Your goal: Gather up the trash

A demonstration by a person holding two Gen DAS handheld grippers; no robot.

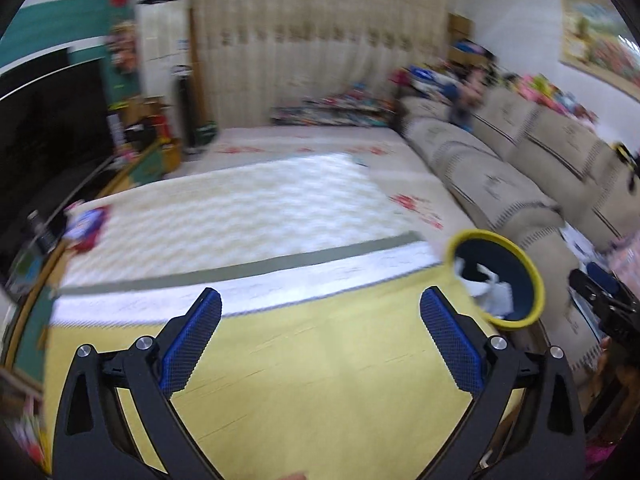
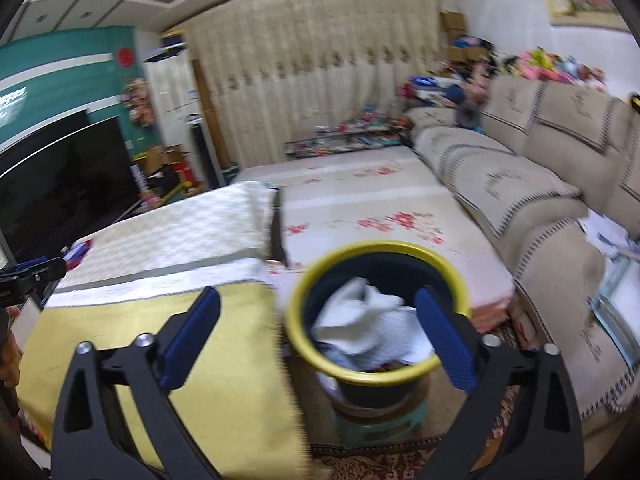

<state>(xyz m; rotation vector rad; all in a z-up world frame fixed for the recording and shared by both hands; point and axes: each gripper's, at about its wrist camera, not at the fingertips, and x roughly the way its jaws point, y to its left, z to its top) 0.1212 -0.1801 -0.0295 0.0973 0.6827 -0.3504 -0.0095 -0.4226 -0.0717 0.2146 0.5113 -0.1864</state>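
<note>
A dark blue trash bin with a yellow rim (image 2: 378, 374) stands on a small green stool beside the table, with crumpled white tissue (image 2: 372, 324) inside. In the left wrist view the bin (image 1: 532, 284) is at the right, off the table's edge. My right gripper (image 2: 318, 312) is open and empty, held above the bin's mouth. My left gripper (image 1: 320, 312) is open and empty above the yellow tablecloth (image 1: 320, 360). The other gripper (image 1: 608, 308) shows at the right edge.
The table carries a yellow cloth and a white quilted cover (image 1: 240, 216). A beige sofa (image 2: 540, 184) runs along the right. A black TV (image 2: 60, 184) stands on the left. Colourful clutter (image 1: 84, 224) lies at the table's left edge. A patterned rug (image 2: 360, 460) lies under the stool.
</note>
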